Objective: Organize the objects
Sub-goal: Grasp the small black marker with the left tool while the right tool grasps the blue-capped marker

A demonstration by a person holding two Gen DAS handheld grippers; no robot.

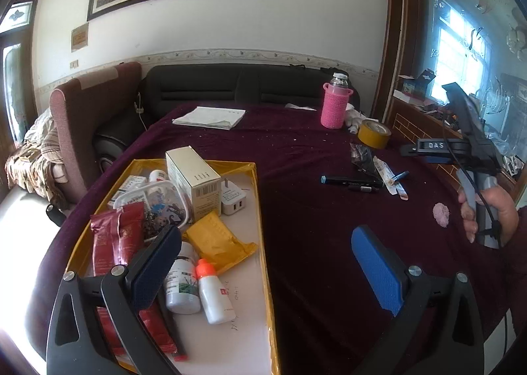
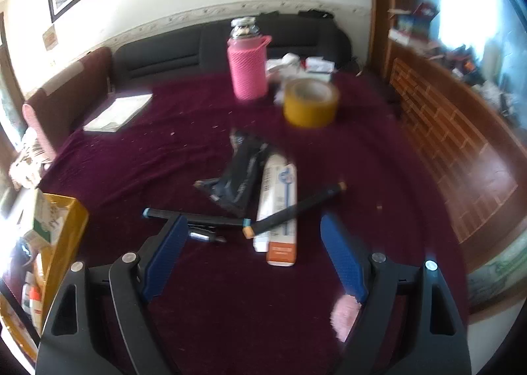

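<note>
Both grippers wide open, nothing held. Left gripper [image 1: 266, 271] hovers over the right edge of the shallow yellow-walled cardboard tray [image 1: 262, 210] at the near-left of the maroon-clothed surface [image 1: 296, 151]. Tray holds a cream upright carton [image 1: 194, 182], white USB charger plug [image 1: 233, 200], mustard foil pouch [image 1: 219, 243], red foil sachets [image 1: 113, 240], white pill bottle with green label [image 1: 182, 286], small white dropper bottle with orange cap [image 1: 214, 292], clear plastic lidded box [image 1: 154, 203].

Right gripper [image 2: 253, 253] hovers low over the loose clutter mid-surface: two black pens with blue tips [image 2: 197, 218], one crossed over a long white-and-orange flat box [image 2: 280, 207]; a crumpled dark plastic wrapper [image 2: 242, 174] just behind them. Small pink fuzzy lump [image 2: 342, 317] sits beside the right finger; view is blurred.

Farther back: pink-knit-sleeved glass bottle [image 1: 335, 101], yellow tape roll [image 1: 374, 133] just beside it, folded white papers [image 1: 210, 117] at the far left.
</note>
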